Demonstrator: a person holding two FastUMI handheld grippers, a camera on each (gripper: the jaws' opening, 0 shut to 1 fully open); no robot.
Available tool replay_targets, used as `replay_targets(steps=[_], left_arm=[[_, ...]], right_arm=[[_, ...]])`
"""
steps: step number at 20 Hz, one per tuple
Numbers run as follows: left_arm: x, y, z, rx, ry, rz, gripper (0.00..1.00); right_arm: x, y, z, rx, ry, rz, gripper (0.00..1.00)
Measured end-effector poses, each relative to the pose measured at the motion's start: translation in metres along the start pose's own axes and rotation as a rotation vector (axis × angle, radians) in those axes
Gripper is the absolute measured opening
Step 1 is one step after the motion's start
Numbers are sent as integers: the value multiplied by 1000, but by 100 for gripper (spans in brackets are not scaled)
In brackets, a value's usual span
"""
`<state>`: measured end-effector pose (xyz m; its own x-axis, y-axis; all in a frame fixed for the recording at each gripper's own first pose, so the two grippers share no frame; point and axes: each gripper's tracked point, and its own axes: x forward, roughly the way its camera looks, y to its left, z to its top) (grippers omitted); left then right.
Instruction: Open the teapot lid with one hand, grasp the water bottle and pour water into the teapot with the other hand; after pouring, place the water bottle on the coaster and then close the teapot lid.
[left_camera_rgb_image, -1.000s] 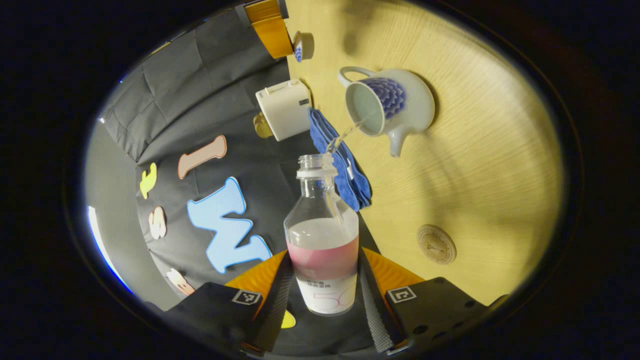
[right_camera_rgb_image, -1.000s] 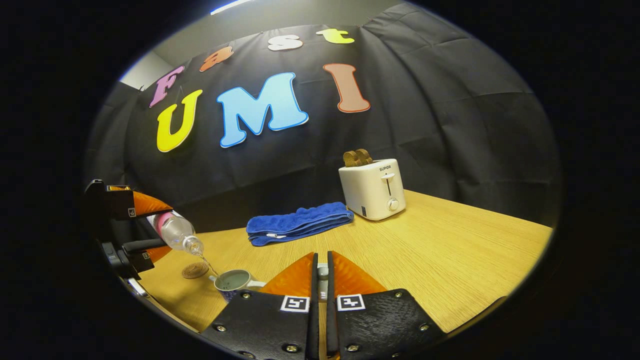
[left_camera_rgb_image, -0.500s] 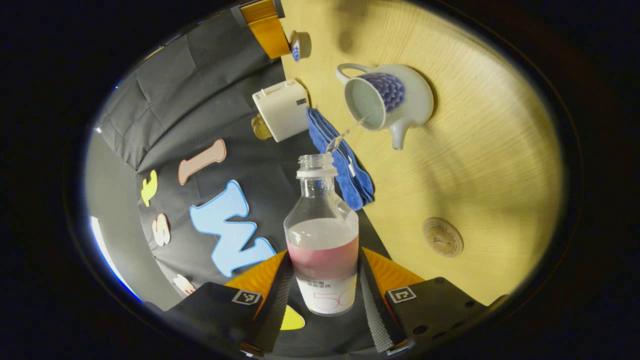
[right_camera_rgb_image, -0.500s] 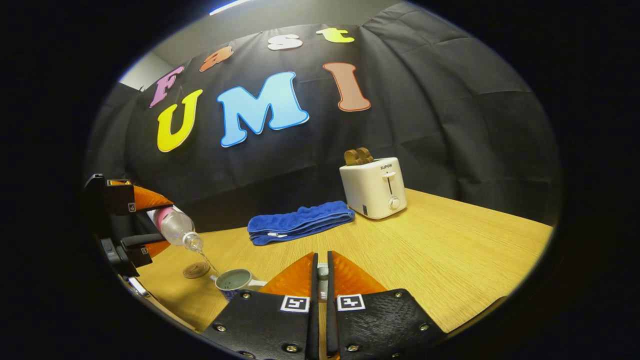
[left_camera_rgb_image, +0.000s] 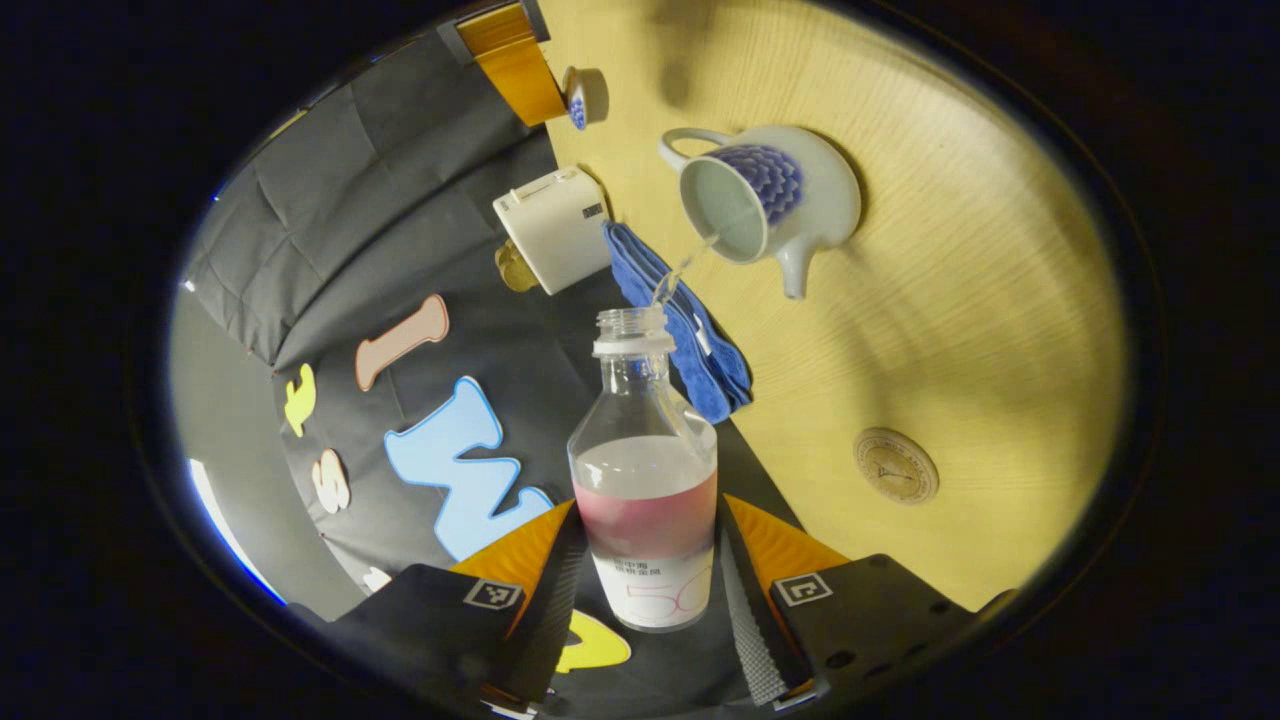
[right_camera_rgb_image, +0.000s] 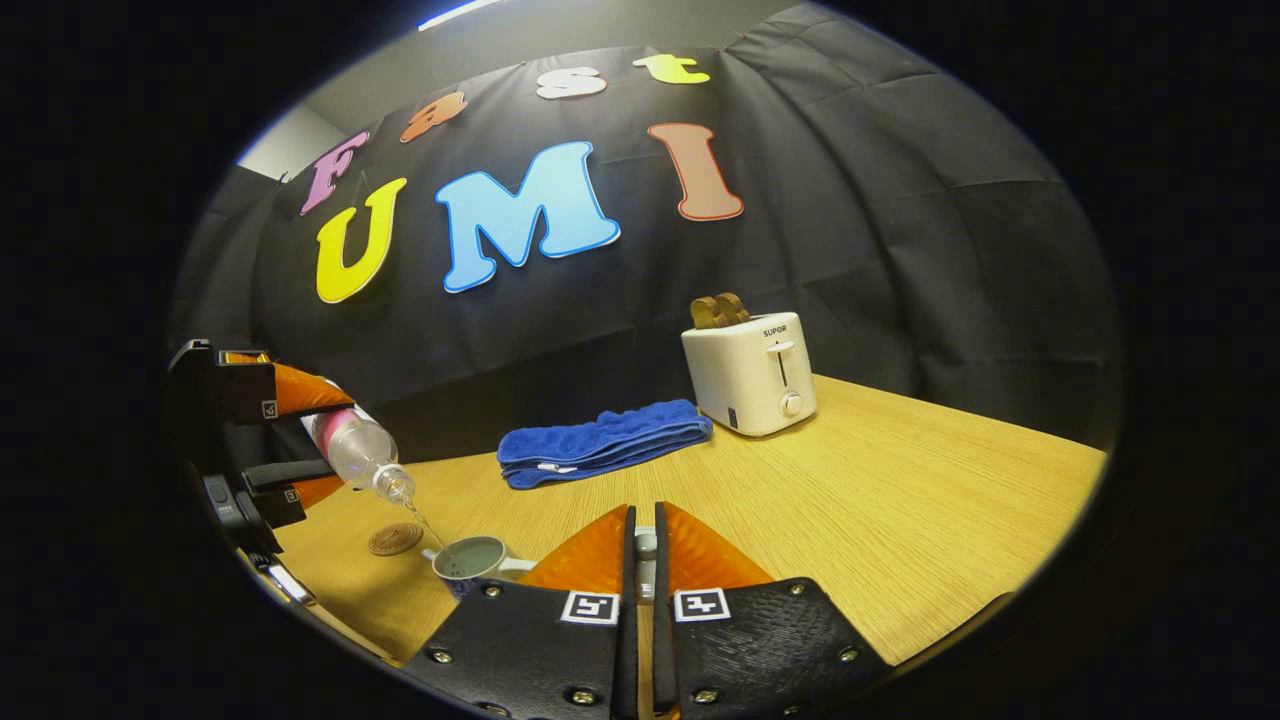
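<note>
Left gripper (left_camera_rgb_image: 645, 580) jaws clamp the tilted water bottle (left_camera_rgb_image: 645, 470) over the teapot (left_camera_rgb_image: 770, 200); right gripper (right_camera_rgb_image: 640, 545) jaws pinch the lid (right_camera_rgb_image: 645, 543).

both gripper views on the teapot (left_camera_rgb_image: 765, 195) (right_camera_rgb_image: 468, 560)

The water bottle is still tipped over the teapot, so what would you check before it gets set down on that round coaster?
1. Left gripper shut on the water bottle: ok.
2. Stream landing inside the teapot mouth: ok.
3. Pouring finished, bottle upright: not ok, water is running.
4. Coaster bare on the table: ok.
5. Right gripper holding the lid away from the teapot: ok, its fingers are closed on it.
6. Water level in the teapot: cannot tell.
</note>
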<state>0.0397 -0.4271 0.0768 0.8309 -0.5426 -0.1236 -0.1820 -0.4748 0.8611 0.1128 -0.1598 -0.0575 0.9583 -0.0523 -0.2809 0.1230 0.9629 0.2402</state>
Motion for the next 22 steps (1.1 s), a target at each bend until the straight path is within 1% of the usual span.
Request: replay_targets(steps=[22], left_arm=[[1, 19, 7, 204, -5, -3, 82]], right_arm=[[0, 0, 0, 26, -1, 14, 6]])
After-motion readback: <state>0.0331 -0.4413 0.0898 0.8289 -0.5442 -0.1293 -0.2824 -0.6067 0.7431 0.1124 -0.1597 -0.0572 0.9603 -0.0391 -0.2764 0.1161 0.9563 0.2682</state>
